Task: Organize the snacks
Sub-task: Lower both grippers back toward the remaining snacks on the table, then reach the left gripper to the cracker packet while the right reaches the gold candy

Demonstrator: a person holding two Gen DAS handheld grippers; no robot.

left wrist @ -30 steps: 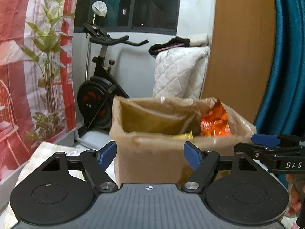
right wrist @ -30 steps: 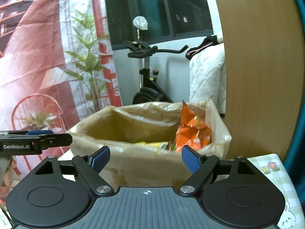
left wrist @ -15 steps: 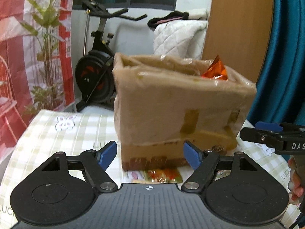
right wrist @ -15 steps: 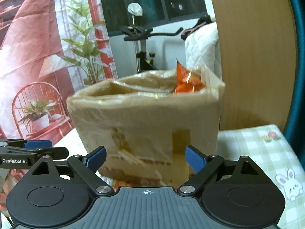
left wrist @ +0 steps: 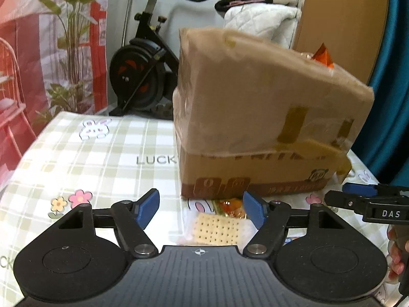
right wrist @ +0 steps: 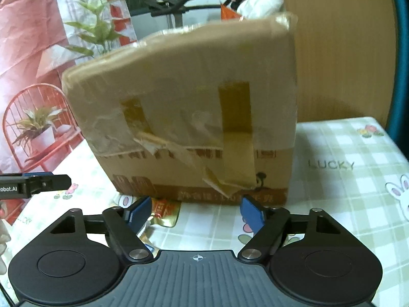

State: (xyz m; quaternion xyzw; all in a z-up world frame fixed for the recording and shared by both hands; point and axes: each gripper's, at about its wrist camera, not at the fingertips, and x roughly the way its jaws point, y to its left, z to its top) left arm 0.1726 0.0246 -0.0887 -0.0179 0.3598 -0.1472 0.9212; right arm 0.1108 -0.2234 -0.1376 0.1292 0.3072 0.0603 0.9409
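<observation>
Standing on the checked vinyl tablecloth (left wrist: pixel 84 158), the cardboard box (left wrist: pixel 258 117) filled the middle of both views, its brown walls creased and wrapped in glossy, wrinkled packing tape with darker strips running down the near face and a torn flap of tape curling loose near the base. An orange foil snack bag (left wrist: pixel 323 56) poked a crinkled pointed corner above the box rim at its far right corner in the left wrist view. The left gripper (left wrist: pixel 200 208) hovered low over the table with its blue-padded fingers (left wrist: pixel 148 207) spread wide apart and holding nothing; between them, flat on the cloth just in front of the box, lay a clear-wrapped pale square cracker (left wrist: pixel 217 229) dotted with rows of small holes, and just beyond it a shiny orange-and-gold packet (left wrist: pixel 230 207) touching or nearly touching the box base. The right gripper (right wrist: pixel 195 211) was likewise open and empty, its matte black ribbed body in the foreground, with the gold foil packet (right wrist: pixel 165 213) lying beside its left finger. The cloth was smooth and printed with rabbits, small flowers and the word LUCKY. Behind stood a black exercise bike (left wrist: pixel 143 71), a quilted white cover (left wrist: pixel 258 20) and a smooth wooden panel (right wrist: pixel 340 46).
</observation>
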